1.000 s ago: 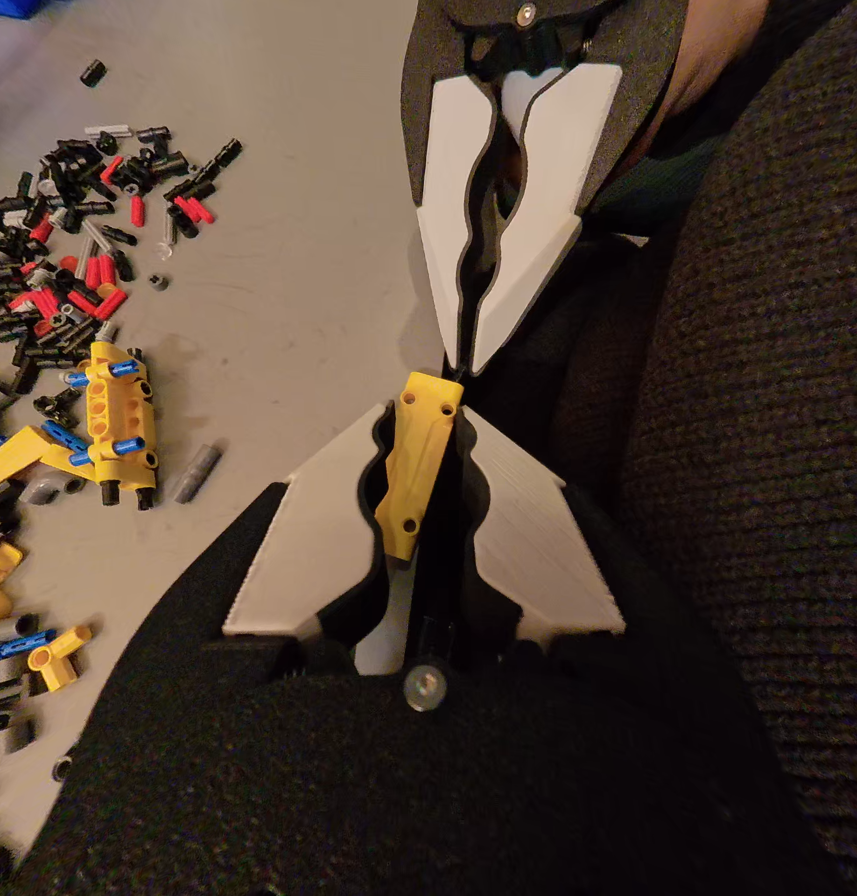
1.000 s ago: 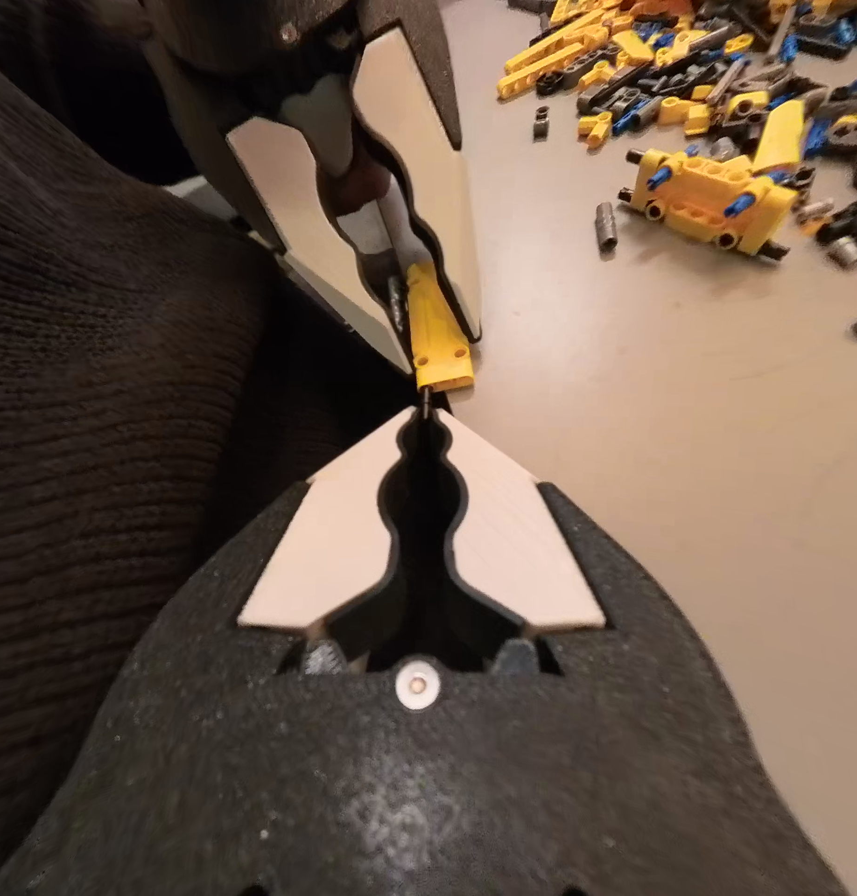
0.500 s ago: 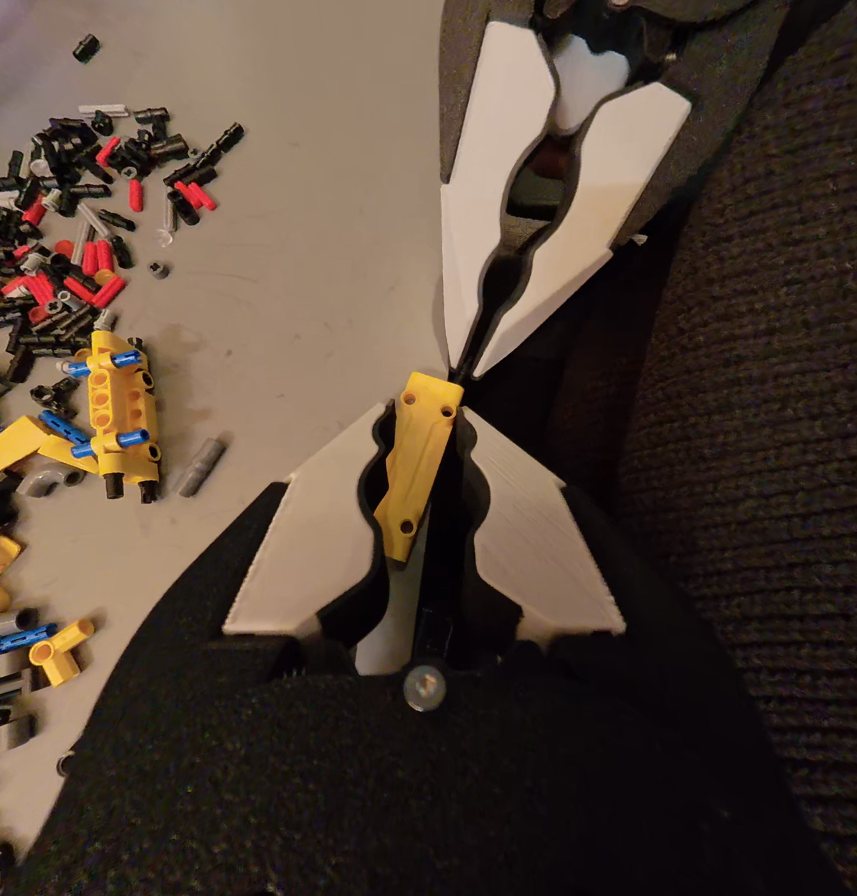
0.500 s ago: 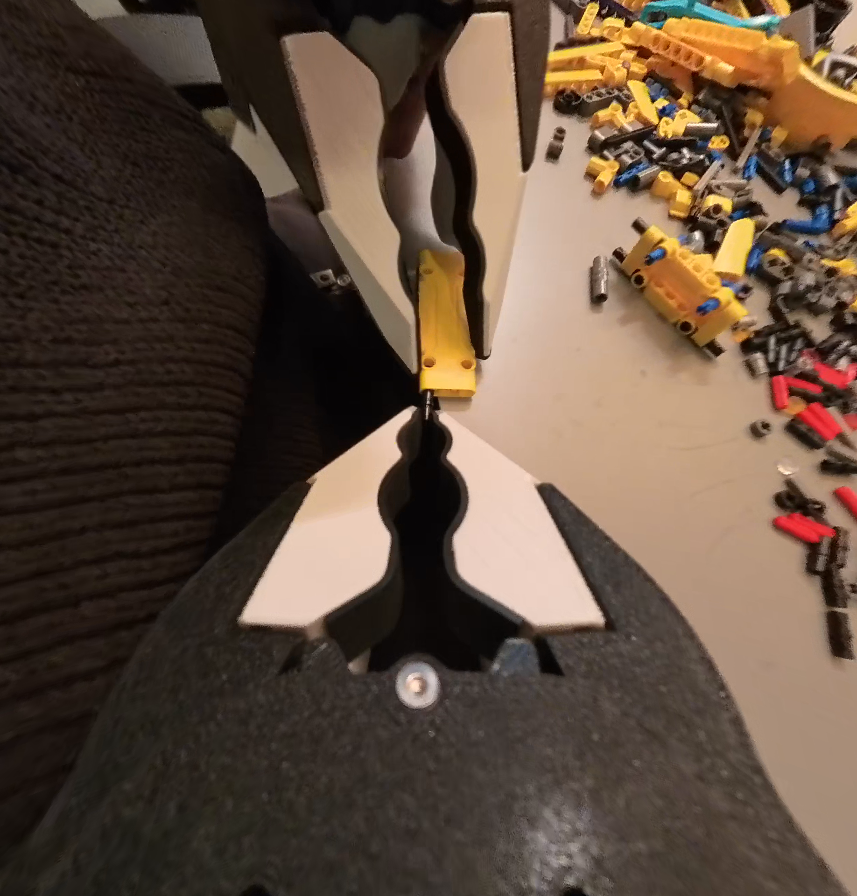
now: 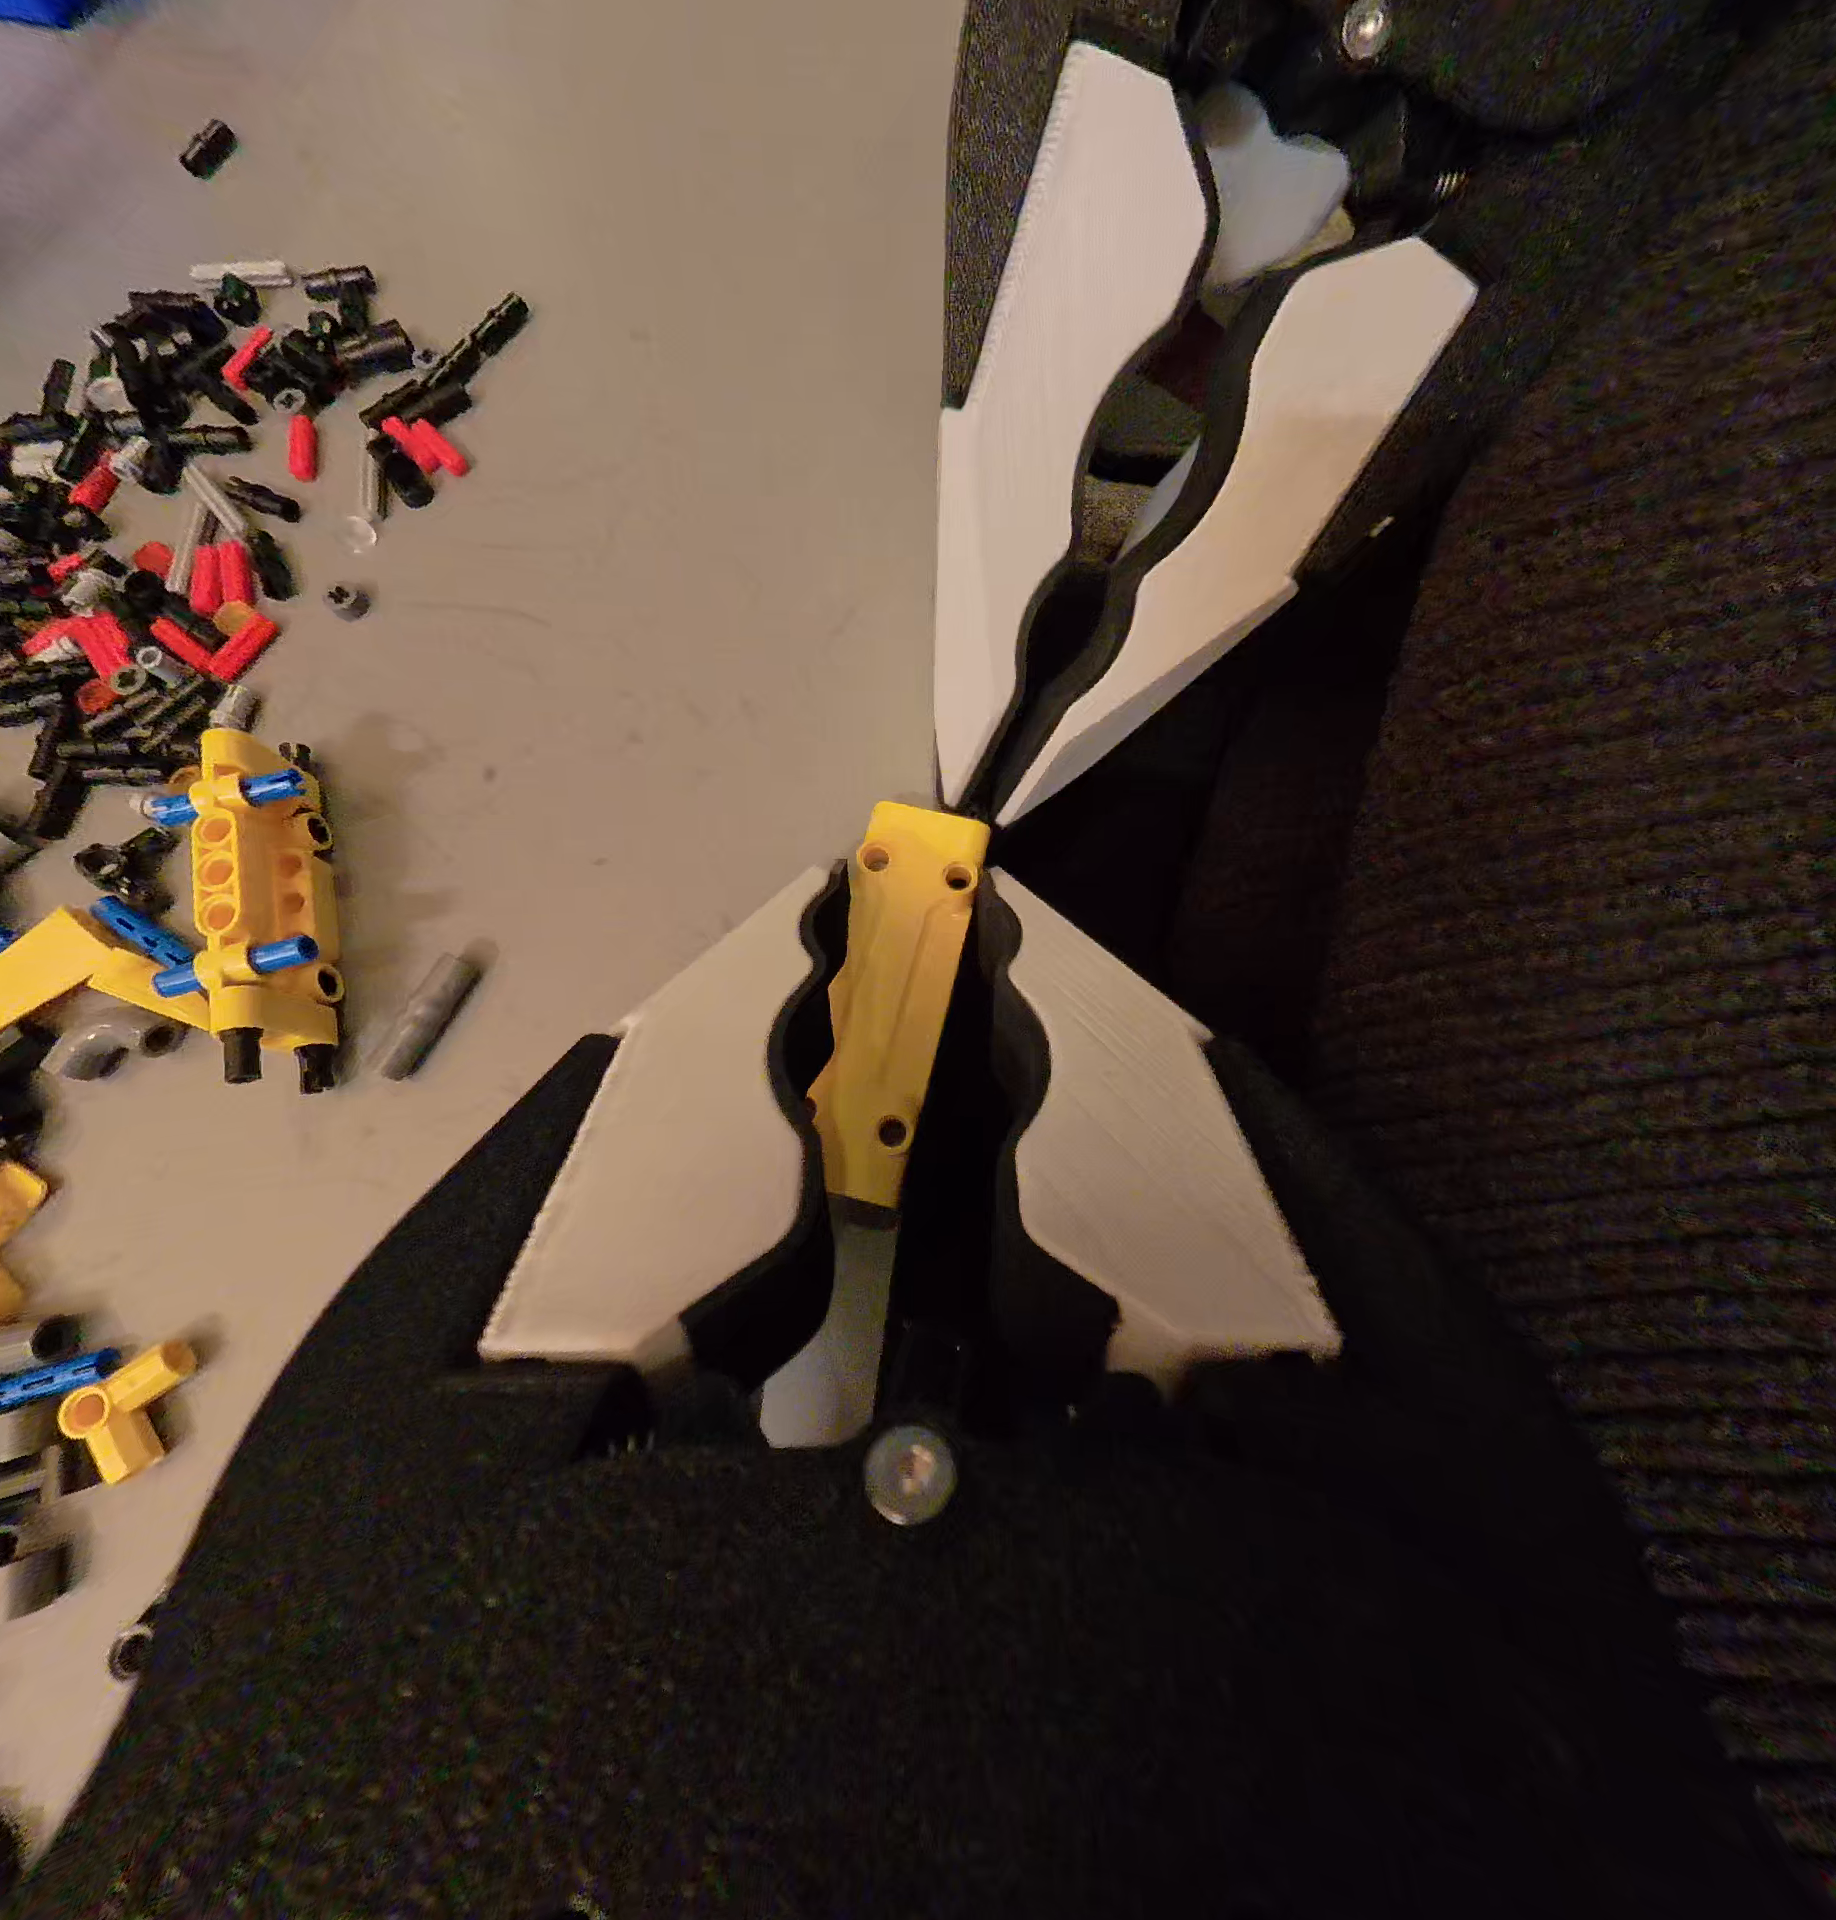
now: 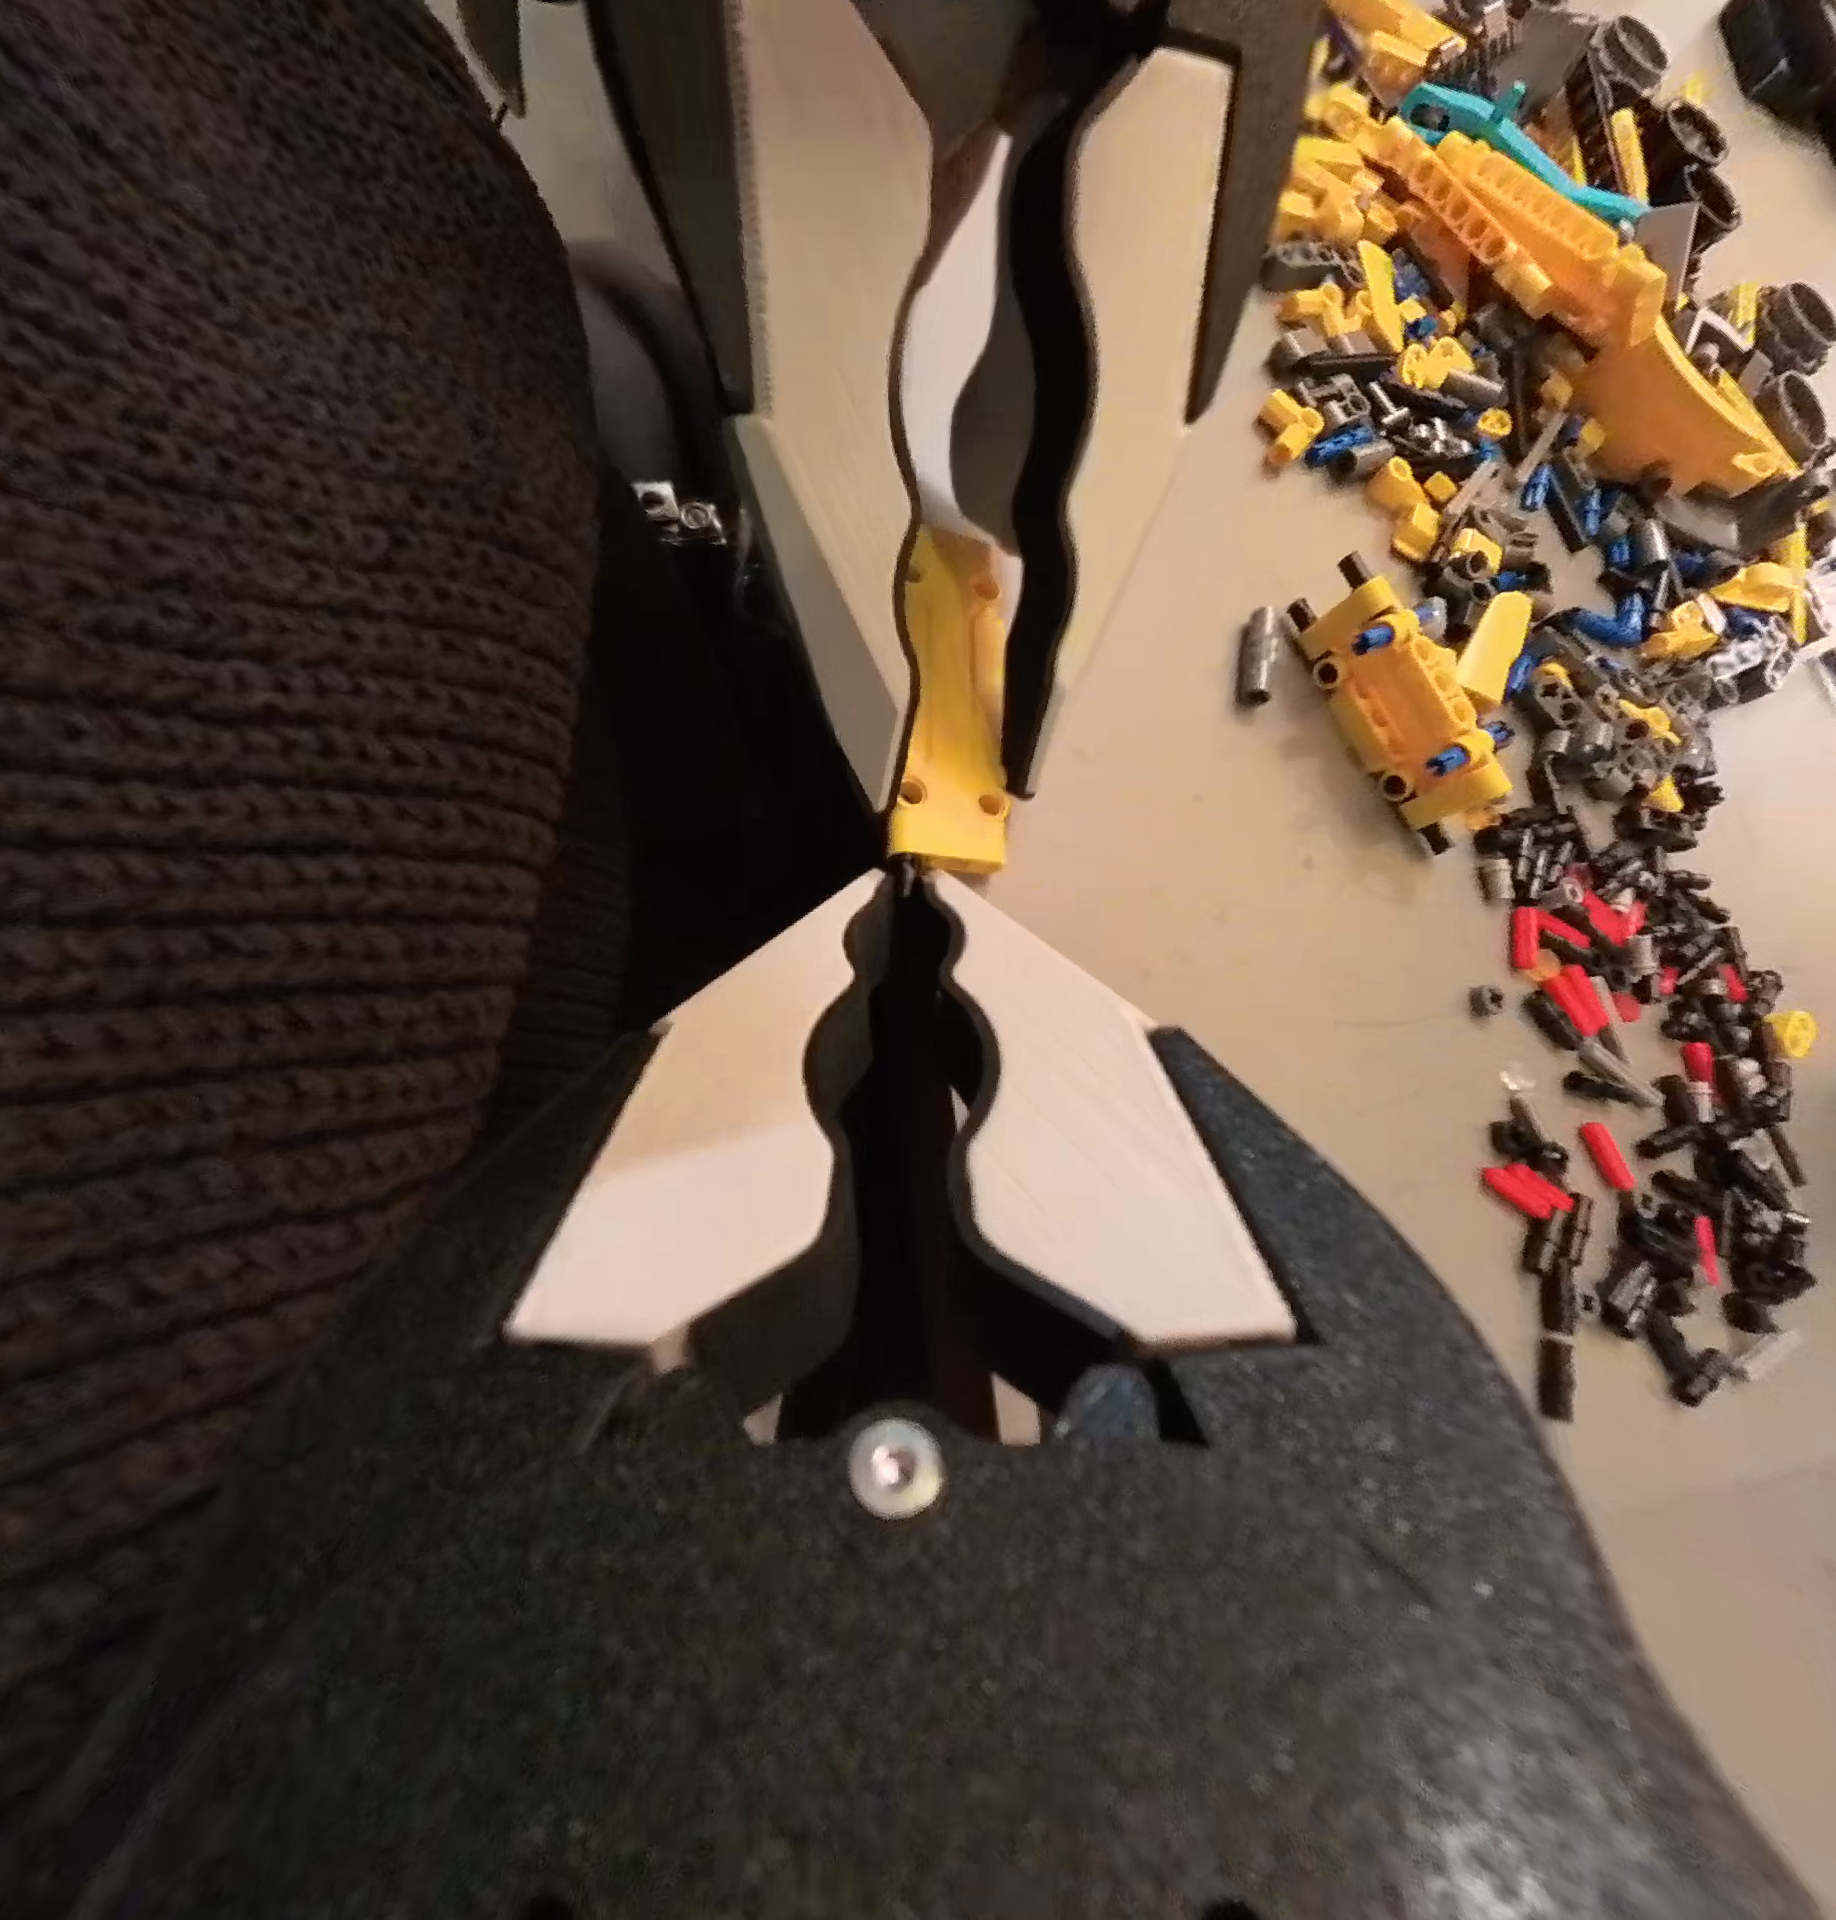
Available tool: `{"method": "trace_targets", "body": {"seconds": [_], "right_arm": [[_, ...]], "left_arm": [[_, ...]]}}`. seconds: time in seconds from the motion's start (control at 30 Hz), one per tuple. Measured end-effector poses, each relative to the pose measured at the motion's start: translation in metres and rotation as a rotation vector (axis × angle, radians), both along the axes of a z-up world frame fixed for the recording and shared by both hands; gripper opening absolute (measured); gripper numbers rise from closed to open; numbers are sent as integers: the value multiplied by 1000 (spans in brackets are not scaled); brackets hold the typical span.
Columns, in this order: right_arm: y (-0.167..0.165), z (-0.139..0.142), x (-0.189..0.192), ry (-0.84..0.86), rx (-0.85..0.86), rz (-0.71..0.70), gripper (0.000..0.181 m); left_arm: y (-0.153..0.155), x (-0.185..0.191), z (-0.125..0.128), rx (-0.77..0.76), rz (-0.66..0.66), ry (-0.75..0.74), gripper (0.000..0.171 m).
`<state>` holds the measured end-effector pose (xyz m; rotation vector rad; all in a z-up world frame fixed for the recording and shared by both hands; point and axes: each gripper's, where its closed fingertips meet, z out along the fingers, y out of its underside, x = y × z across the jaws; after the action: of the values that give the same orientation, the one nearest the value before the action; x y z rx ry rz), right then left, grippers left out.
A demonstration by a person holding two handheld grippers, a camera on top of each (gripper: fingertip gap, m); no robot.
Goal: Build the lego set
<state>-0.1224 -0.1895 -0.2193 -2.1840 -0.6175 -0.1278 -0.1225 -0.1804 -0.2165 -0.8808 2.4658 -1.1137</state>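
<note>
Left gripper [image 5: 919, 873] clamped on one yellow panel piece [image 5: 893, 997], held lengthwise between the fingers, holed end poking out toward 12 o'clock. Right gripper [image 6: 898, 878] pressed together, tips nearly touching, pinching what looks like one small black pin [image 6: 906, 883]; too thin and dark to be sure. Pin tip right at the yellow panel's end face, over the near edge of the table [image 5: 685, 416].

Since a moment ago: right gripper's body swung from 12 toward 1 o'clock in the left wrist view, tips kept at the same corner of the panel. Panel seated in the left fingers just as before. More of the loose heap now showing in the right wrist view, from 1 down to 4 o'clock.

Counted:
- two grippers, tip to tip
- one yellow panel, gripped
- one pin, if truly a pin, gripped
- one yellow block with blue pins [image 5: 259, 914] at 9 o'clock of the left gripper, lying on the table
- one grey pin [image 5: 426, 1013] just beside that block
- one yellow T-connector [image 5: 124, 1397] at 8 o'clock
- one lone black connector [image 5: 207, 161] far off at 11 o'clock
- one teal part [image 6: 1465, 114] in the big yellow pile
- heap of black and red pins [image 5: 145, 499]: too many and too tangled to count

Dark knitted garment [image 5: 1620, 1039] filling the 3 o'clock side.
</note>
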Motion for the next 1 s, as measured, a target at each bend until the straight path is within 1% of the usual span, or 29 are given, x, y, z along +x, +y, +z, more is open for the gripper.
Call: {"method": "trace_targets", "body": {"seconds": [0.1,0.23,0.37,0.63,0.77,0.93,1.0], "right_arm": [[-4,4,3,89,11,-29,8],[-5,10,3,188,43,-42,7],[-3,8,2,176,38,-21,0],[-5,7,-1,236,10,1,4],[-3,8,1,239,15,-6,1],[-2,6,2,221,9,-6,0],[1,7,9,200,20,-34,0]], "left_arm": [[0,0,0,-29,14,9,24],[0,0,1,-35,17,16,24],[1,1,1,-34,20,17,24],[1,1,1,-48,30,20,24],[1,2,1,-89,50,53,24],[2,4,0,-31,55,12,24],[6,10,1,-21,92,5,24]]}}
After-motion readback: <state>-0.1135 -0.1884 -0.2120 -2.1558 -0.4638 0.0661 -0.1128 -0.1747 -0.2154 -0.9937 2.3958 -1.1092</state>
